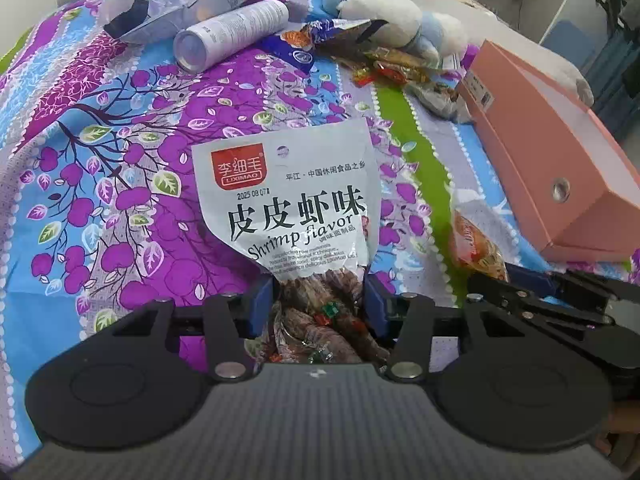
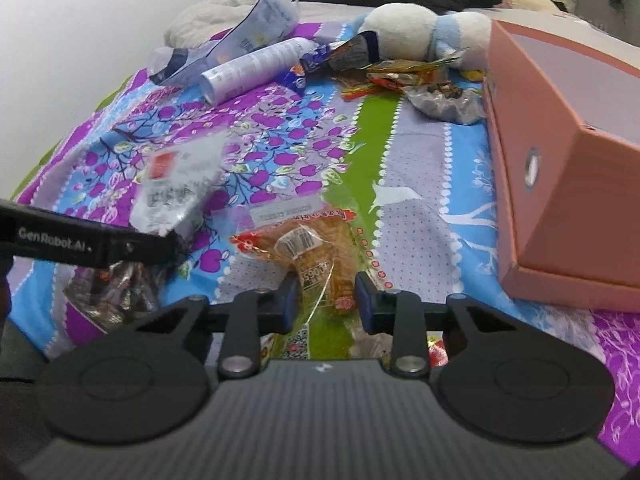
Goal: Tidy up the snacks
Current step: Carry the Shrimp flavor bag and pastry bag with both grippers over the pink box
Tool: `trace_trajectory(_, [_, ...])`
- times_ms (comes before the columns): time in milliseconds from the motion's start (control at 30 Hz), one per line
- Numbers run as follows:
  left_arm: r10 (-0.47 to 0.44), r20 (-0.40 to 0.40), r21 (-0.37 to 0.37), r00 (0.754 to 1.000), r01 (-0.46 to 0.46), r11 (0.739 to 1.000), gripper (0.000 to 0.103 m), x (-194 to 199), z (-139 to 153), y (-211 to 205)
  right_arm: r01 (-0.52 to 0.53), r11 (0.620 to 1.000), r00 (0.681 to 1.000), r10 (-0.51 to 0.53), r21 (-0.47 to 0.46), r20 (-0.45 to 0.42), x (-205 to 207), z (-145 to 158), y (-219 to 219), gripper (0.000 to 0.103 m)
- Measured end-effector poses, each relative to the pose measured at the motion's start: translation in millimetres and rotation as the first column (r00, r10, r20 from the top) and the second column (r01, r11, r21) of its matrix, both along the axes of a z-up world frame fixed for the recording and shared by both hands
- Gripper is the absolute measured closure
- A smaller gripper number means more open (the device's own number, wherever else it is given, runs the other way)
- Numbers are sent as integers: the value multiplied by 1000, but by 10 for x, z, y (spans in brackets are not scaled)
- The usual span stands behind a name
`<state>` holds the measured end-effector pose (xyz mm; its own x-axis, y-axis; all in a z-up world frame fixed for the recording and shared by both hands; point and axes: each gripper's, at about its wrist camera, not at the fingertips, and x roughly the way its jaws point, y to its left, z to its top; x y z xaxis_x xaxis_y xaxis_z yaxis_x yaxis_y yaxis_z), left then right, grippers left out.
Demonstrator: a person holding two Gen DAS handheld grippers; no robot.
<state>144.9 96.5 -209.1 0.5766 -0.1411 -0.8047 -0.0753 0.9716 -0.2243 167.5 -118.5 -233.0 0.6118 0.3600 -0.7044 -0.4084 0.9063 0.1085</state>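
Left gripper [image 1: 318,304] clamped on near end of shrimp-flavour packet [image 1: 296,204]; packet's long axis runs away from the tool, toward far side of the floral bedspread [image 1: 100,160]

Right gripper [image 2: 326,300]: pads pinch near end of orange snack pack [image 2: 308,248], also lying lengthwise away

Pink box [image 2: 560,152] sits right of both, nearer the right hand

Only right view shows the box's full length; left view alone reads the packet's label
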Motion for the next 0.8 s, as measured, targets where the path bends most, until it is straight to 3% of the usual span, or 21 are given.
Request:
trace_trajectory(433, [29, 41, -63, 999, -26, 998, 53, -114, 129, 0, 70, 997, 997, -72, 31, 42, -89, 229, -125, 70])
trace_trajectory(800, [-31, 141, -97, 989, 46, 994, 53, -119, 635, -240, 124, 990, 981, -132, 69, 139, -214, 733, -288, 70])
